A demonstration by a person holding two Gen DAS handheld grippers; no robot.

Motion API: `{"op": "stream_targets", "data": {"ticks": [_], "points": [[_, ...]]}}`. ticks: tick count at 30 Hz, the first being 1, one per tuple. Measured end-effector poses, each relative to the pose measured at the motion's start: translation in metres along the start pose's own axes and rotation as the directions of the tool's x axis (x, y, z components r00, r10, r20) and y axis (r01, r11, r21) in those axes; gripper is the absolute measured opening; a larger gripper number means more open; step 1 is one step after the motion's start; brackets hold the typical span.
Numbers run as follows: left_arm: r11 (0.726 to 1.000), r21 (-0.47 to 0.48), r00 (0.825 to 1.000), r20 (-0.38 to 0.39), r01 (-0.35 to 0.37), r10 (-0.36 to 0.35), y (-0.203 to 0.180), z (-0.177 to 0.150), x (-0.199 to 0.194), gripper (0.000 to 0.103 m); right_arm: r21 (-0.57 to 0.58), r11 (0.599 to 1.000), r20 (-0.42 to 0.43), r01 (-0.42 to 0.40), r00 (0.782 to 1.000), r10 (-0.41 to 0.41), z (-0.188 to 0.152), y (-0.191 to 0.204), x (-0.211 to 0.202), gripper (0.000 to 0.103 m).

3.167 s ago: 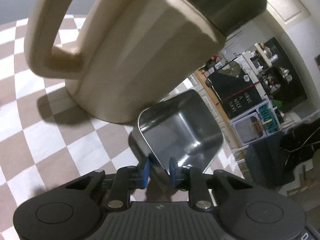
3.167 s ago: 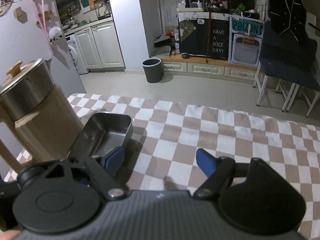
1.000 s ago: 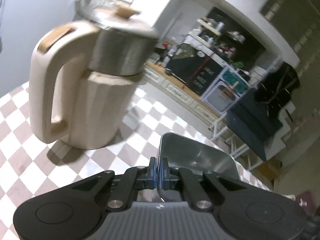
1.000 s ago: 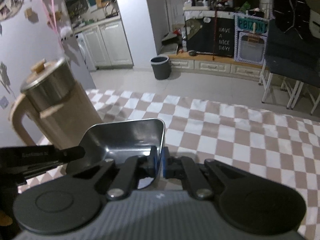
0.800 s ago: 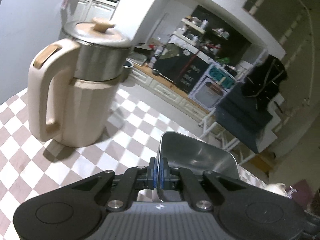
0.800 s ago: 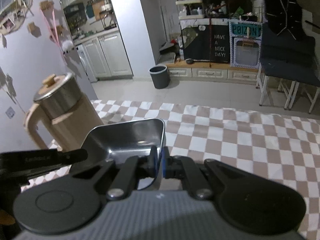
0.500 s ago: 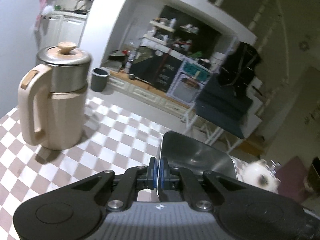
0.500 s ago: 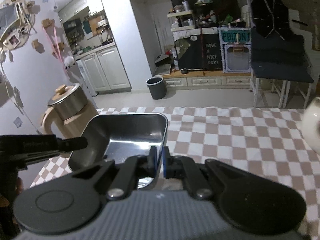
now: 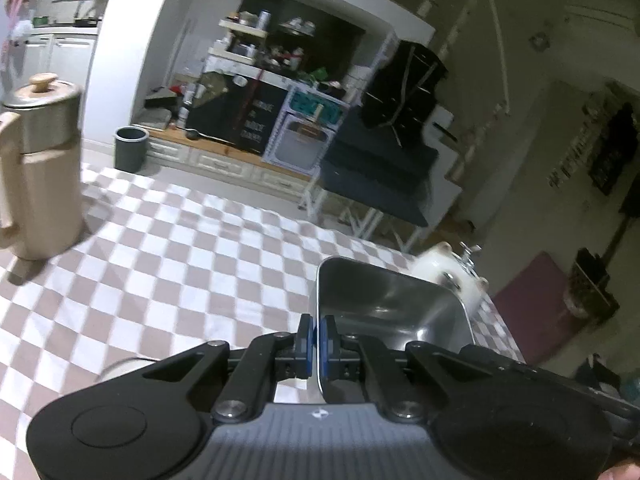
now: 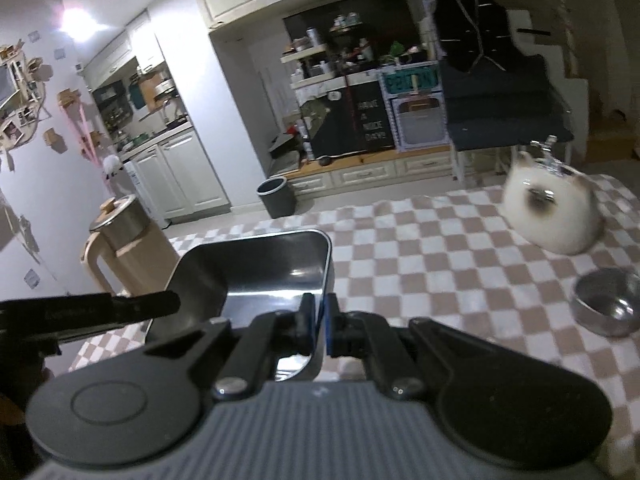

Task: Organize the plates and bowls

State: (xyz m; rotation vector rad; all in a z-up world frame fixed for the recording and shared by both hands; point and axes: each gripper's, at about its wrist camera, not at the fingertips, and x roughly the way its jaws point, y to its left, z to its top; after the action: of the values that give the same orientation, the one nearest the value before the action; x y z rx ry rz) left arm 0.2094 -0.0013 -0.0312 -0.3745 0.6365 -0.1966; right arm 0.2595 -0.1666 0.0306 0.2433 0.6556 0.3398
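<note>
Both tongs, left tongs and right tongs, pinch opposite rims of the steel tray, lifted over the checkered surface. Stiff, light, slick; we judge rim grip best.

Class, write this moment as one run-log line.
left tongs: shut on steel tray | right tongs: shut on its opposite rim | tray: lifted above checkered table
</note>
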Motion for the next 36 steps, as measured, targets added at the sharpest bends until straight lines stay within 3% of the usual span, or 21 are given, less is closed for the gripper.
{"op": "stream_targets", "data": {"ticks": [8, 19, 36], "points": [[0.996, 0.068, 0.998, -0.032, 0.059, -0.057, -0.039, -0.012, 0.016, 0.004, -0.033, 0.996, 0.001, 0.078, 0.997, -0.078, -0.011, -0.025, -0.023, 0.007], [0.973, 0.216, 0.992, -0.11, 0.08, -0.057, -0.088, -0.041, 0.052, 0.004, 0.007, 0.983, -0.046, 0.183, 0.982, -0.182, -0.023, -0.058, -0.037, 0.007], [0.958, 0.276, 0.979, -0.205, 0.074, -0.017, -0.097, -0.061, 0.091, 0.01, -0.014, 0.963, -0.183, 0.268, 0.947, -0.266, -0.03, -0.071, -0.015, 0.007]]}}
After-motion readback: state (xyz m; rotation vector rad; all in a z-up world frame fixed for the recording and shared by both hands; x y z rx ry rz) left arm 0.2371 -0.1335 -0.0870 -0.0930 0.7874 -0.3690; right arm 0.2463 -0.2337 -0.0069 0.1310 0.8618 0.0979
